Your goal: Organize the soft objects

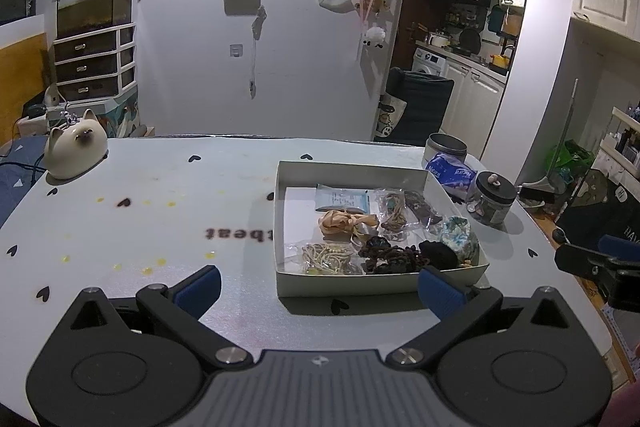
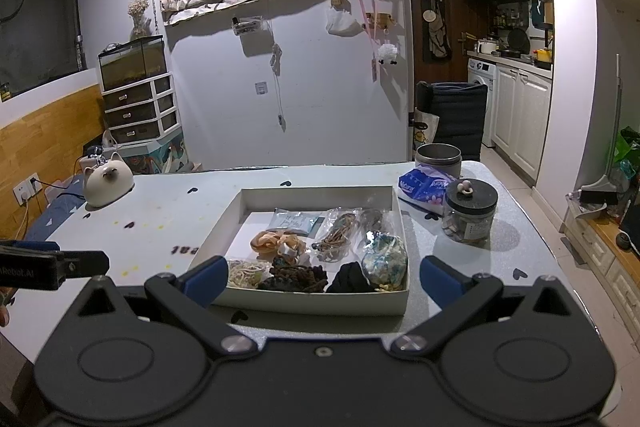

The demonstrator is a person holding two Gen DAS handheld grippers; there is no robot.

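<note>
A white shallow box (image 1: 352, 171) (image 2: 316, 193) sits on the table, holding several soft items: a peach ribbon bow (image 1: 346, 221) (image 2: 276, 241), a dark brown scrunchie (image 1: 384, 253) (image 2: 296, 273), a black scrunchie (image 1: 438, 253) (image 2: 352, 281), a blue-white patterned scrunchie (image 1: 460, 233) (image 2: 386, 257), a cream cord bundle (image 1: 326, 257) (image 2: 246, 273) and bagged hair ties (image 1: 396, 211) (image 2: 338, 231). My left gripper (image 1: 318, 287) is open, hovering before the box's near-left side. My right gripper (image 2: 322, 277) is open, straddling the box's near edge. Neither holds anything.
A cat-shaped ceramic piece (image 1: 74, 149) (image 2: 107, 183) stands at the table's far left. At the far right are a metal tin (image 2: 438, 157), a tissue pack (image 2: 426, 187) and a black-lidded glass jar (image 1: 491, 197) (image 2: 470, 211). The table's edge (image 2: 560, 267) drops off at the right.
</note>
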